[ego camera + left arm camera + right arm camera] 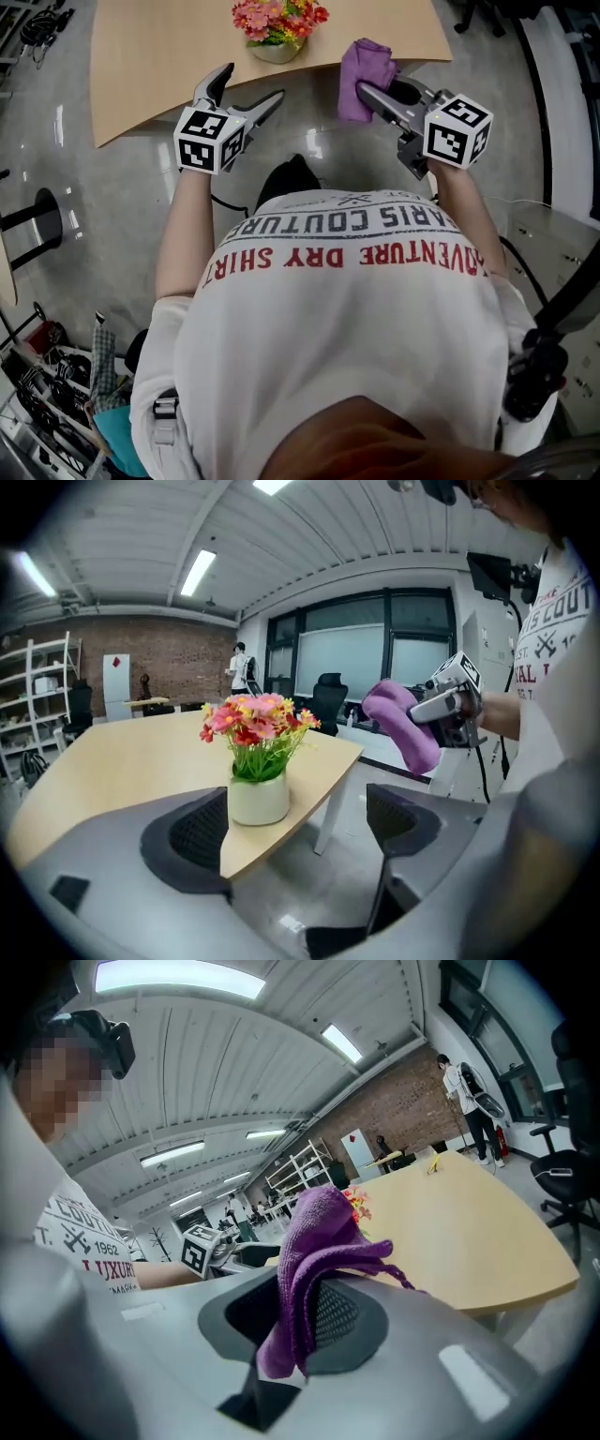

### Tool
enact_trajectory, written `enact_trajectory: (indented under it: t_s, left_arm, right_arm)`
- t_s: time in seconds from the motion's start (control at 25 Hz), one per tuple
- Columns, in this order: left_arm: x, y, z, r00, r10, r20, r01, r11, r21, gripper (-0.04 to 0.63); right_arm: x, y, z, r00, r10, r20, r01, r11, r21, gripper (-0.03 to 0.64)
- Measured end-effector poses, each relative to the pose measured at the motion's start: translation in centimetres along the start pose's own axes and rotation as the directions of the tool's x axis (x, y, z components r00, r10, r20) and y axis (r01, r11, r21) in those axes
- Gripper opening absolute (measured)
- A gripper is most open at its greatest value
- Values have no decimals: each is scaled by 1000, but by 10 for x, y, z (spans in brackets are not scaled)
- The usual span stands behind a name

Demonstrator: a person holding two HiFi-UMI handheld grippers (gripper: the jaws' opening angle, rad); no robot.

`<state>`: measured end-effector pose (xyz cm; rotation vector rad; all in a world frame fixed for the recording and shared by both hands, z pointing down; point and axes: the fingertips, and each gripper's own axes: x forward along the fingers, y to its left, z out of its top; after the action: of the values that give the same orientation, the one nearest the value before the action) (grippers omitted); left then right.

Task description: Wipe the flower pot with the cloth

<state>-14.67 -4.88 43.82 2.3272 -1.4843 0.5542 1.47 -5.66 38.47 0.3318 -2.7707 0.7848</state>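
A small cream flower pot (pixel 275 52) (pixel 259 799) with pink and red flowers stands at the near edge of a light wooden table (pixel 159 56) (pixel 112 771). My left gripper (pixel 251 89) (pixel 291 832) hovers just short of the table edge, left of the pot, open with nothing between its jaws; the pot shows ahead between them. My right gripper (pixel 367 92) is shut on a purple cloth (pixel 366 70) (pixel 309 1269) (pixel 403 719), held at the table edge to the right of the pot.
The table's curved near edge (pixel 309 67) lies just ahead of both grippers. Grey polished floor (pixel 112 216) surrounds the table. An office chair (pixel 572 1162) stands far right; shelving (pixel 37 696) lines the brick wall.
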Motion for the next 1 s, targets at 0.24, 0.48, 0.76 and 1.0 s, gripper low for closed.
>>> enact_trajectory:
  t_s: [0.24, 0.48, 0.76, 1.0]
  left_arm:
    - [62, 56, -17, 996, -41, -73, 45, 998, 50, 448]
    - [108, 82, -15, 990, -122, -76, 129, 987, 95, 448]
    - [131, 90, -8, 980, -180, -85, 191, 970, 152, 446]
    - [135, 90, -9, 977, -194, -93, 206, 969, 138, 411]
  right_arm:
    - [34, -52, -2, 998, -45, -48, 48, 996, 70, 51]
    - [67, -98, 0, 995, -59, -77, 69, 988, 137, 51]
    - [96, -122, -1, 997, -58, -55, 68, 979, 192, 51]
    - [112, -128, -2, 998, -51, -39, 59, 970, 234, 51]
